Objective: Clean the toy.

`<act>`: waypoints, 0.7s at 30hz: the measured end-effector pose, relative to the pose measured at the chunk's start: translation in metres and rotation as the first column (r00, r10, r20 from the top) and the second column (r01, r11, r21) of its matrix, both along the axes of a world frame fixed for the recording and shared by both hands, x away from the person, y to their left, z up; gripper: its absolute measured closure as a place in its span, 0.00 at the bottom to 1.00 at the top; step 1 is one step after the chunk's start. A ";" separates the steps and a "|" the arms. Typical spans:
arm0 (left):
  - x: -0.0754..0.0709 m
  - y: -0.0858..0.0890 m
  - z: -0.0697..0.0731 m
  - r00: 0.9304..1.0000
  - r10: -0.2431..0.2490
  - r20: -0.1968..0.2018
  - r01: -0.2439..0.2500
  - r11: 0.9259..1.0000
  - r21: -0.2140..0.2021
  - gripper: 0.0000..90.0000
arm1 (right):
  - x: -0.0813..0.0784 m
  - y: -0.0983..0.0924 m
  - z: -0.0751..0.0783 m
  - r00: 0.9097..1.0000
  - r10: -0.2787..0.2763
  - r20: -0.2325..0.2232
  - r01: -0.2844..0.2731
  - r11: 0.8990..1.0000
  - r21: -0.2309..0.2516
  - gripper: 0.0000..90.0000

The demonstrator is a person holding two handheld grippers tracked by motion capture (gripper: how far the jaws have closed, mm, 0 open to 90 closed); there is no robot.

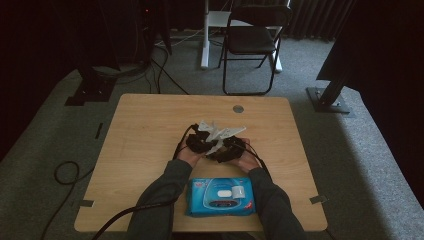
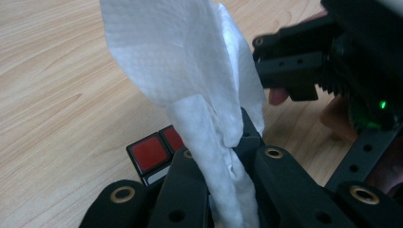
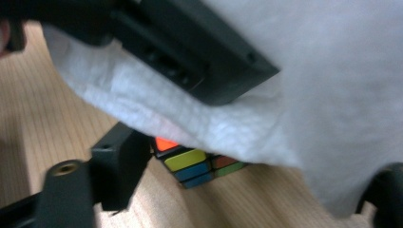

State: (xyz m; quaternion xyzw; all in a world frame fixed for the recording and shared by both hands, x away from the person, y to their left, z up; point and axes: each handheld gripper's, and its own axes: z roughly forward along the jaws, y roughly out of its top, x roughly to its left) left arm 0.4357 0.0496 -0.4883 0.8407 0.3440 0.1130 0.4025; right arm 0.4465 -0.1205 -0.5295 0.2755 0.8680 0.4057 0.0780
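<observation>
At the centre of a wooden table (image 1: 150, 130), a person's two grippers meet over a white wet wipe (image 1: 217, 131) and a colour-tiled puzzle cube (image 3: 199, 164); the left gripper (image 2: 231, 152) has its jaws clamped on the wipe, pinching it into a twisted rope that fans out above toward twelve o'clock — a hold that seems meant to keep the sheet taut over the cube. The right gripper (image 3: 266, 156) stands with its jaws apart, the wipe draped across between them but not pinched; it looks to be letting go or setting up a fresh hold. The cube sits on the table under the sheet, just beside both tools. From the high view the cube is hidden beneath the dark hardware and cloth; the left gripper view catches its red tiles at seven o'clock of the pinch, the right gripper view its orange, yellow, blue and green faces. The high view alone takes in the blue wipe pack (image 1: 220, 196) at six o'clock — between the forearms, lid raised.
</observation>
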 end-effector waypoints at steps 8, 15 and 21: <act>0.001 0.009 -0.002 0.995 0.089 0.035 -0.089 0.996 0.000 0.97 | -0.006 0.002 -0.003 0.999 -0.008 0.050 0.010 0.999 -0.033 0.38; 0.002 0.013 -0.003 0.992 0.121 0.034 -0.120 0.993 -0.011 0.97 | -0.007 0.002 -0.003 0.998 -0.006 0.062 0.008 0.999 -0.037 0.38; 0.001 0.010 -0.003 0.994 0.103 0.030 -0.103 0.995 -0.006 0.97 | -0.005 0.004 -0.001 0.998 -0.015 0.055 0.016 1.000 -0.020 0.35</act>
